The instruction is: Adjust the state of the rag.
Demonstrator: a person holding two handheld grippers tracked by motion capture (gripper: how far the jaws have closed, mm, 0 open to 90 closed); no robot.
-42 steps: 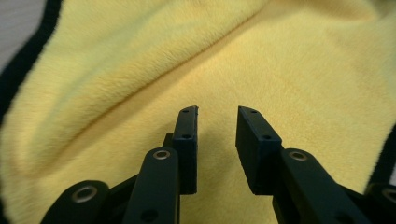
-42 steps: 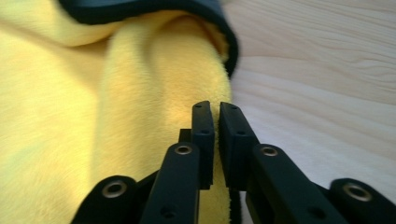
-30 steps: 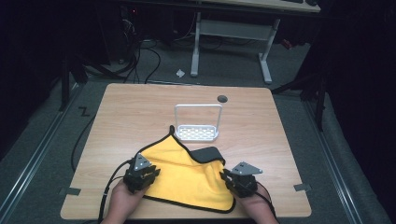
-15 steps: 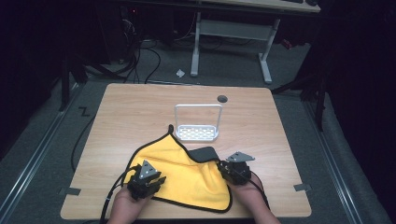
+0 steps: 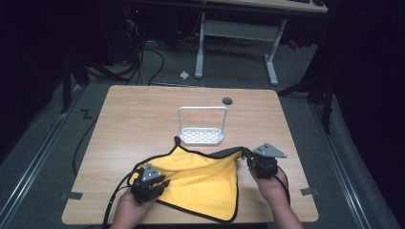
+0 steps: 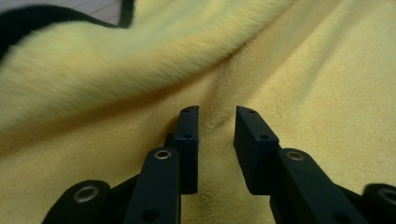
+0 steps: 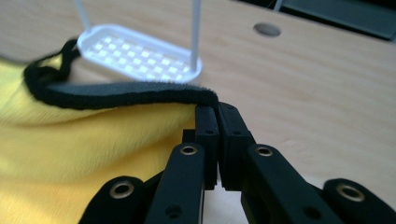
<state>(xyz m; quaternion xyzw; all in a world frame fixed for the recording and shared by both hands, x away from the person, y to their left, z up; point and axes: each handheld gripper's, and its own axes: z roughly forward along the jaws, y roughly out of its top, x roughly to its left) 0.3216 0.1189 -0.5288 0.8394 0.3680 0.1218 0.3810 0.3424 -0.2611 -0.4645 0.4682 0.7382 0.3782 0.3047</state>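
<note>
A yellow cloth (image 5: 200,183) with black trim lies on the near half of the wooden table (image 5: 143,109). My right gripper (image 5: 247,156) is at the cloth's right corner. Its jaws have just closed on the black edge (image 7: 140,93) and hold it raised off the table. In the right gripper view my right gripper (image 7: 217,107) shows its jaws pressed together under that trim. My left gripper (image 5: 161,182) rests on the cloth's left part. In the left gripper view my left gripper (image 6: 216,112) has its jaws apart, having narrowed a little, with tips on the yellow pile (image 6: 303,70).
A small white perforated rack (image 5: 201,136) with a wire handle stands mid-table, just beyond the cloth; in the right gripper view the rack (image 7: 140,53) is close ahead. A round hole (image 5: 227,100) is in the tabletop behind it. Desk legs and cables are on the floor beyond.
My right gripper has moved right and up with the cloth's corner, pulling that edge taut and off the table. The left gripper has stayed put.
</note>
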